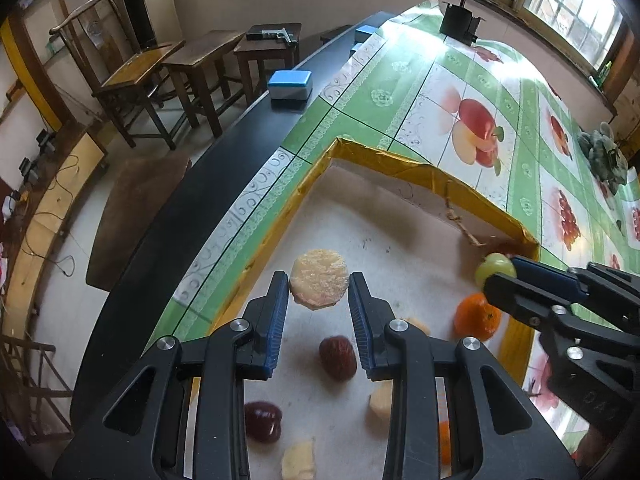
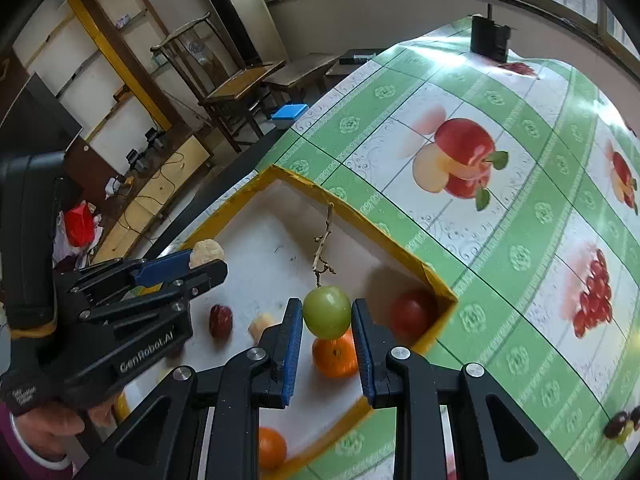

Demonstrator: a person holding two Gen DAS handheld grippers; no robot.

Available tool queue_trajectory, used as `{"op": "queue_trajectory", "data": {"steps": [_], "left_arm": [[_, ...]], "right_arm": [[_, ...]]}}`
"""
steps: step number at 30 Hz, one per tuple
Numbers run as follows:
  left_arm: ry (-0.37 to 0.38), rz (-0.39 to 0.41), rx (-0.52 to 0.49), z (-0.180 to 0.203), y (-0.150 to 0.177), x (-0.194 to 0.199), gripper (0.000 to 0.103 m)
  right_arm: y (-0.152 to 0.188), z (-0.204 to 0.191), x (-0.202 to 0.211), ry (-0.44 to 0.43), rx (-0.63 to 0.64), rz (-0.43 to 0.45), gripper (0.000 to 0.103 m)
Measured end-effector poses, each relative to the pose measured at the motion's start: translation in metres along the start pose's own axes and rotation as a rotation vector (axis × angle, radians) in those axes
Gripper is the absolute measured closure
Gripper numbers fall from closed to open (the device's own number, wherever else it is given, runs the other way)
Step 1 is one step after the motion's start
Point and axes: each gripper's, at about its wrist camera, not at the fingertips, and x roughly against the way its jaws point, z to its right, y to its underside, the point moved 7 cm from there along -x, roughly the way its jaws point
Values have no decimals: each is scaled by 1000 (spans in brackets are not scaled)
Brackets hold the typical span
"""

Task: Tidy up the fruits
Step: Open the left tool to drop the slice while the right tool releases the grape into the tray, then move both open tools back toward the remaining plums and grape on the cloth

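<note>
A shallow white tray with a yellow rim (image 1: 384,158) (image 2: 312,184) lies on the fruit-print tablecloth. My left gripper (image 1: 318,282) (image 2: 200,264) is shut on a pale round slice (image 1: 319,281) (image 2: 206,252), held above the tray floor. My right gripper (image 2: 326,312) (image 1: 504,270) is shut on a green grape (image 2: 327,311) (image 1: 494,267) with a bare brown stem (image 2: 322,240). On the tray floor lie an orange (image 1: 476,316) (image 2: 335,356), a second orange (image 2: 271,447), a red date (image 1: 338,357) (image 2: 221,320), a dark red fruit (image 1: 262,420), a red fruit in the corner (image 2: 412,312) and pale fruit pieces (image 1: 298,462) (image 2: 260,326).
The table's dark edge (image 1: 192,216) runs along the left, with a blue box (image 1: 289,85) on it. Wooden chairs and stools (image 1: 160,76) stand beyond. A black device (image 2: 489,38) sits at the table's far end, a grey soft toy (image 1: 604,152) at the right. A sleeved hand (image 2: 44,436) holds the left gripper.
</note>
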Motion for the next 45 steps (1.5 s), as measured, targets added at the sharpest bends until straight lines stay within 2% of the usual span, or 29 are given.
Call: {"op": "queue_trajectory", "data": {"steps": [8, 14, 16, 17, 18, 20, 25, 32, 35, 45], "left_arm": [[-2, -21, -13, 2, -5, -15, 73], [-14, -49, 5, 0, -3, -24, 72], [-17, -63, 8, -1, -2, -27, 69], [-20, -68, 8, 0, -2, -28, 59], [-20, -69, 9, 0, -1, -28, 48], [-17, -60, 13, 0, 1, -25, 45], [-33, -59, 7, 2, 6, -14, 45], [-45, 27, -8, 17, 10, 27, 45], [-25, 52, -27, 35, 13, 41, 45], [52, 58, -143, 110, 29, 62, 45]], "right_arm": [[-7, 1, -27, 1, -9, -18, 79], [-6, 2, -39, -41, -39, -41, 78], [-3, 2, -38, -48, -32, -44, 78], [-1, 2, -37, -47, -29, -44, 77], [-1, 1, -34, -49, -28, -41, 77], [1, 2, -27, -54, -35, -26, 76], [2, 3, -8, -53, -54, 14, 74], [11, 15, 34, -20, -97, 91, 73], [17, 22, 49, -4, -122, 112, 71], [61, 65, 93, 72, -225, 133, 69]]}}
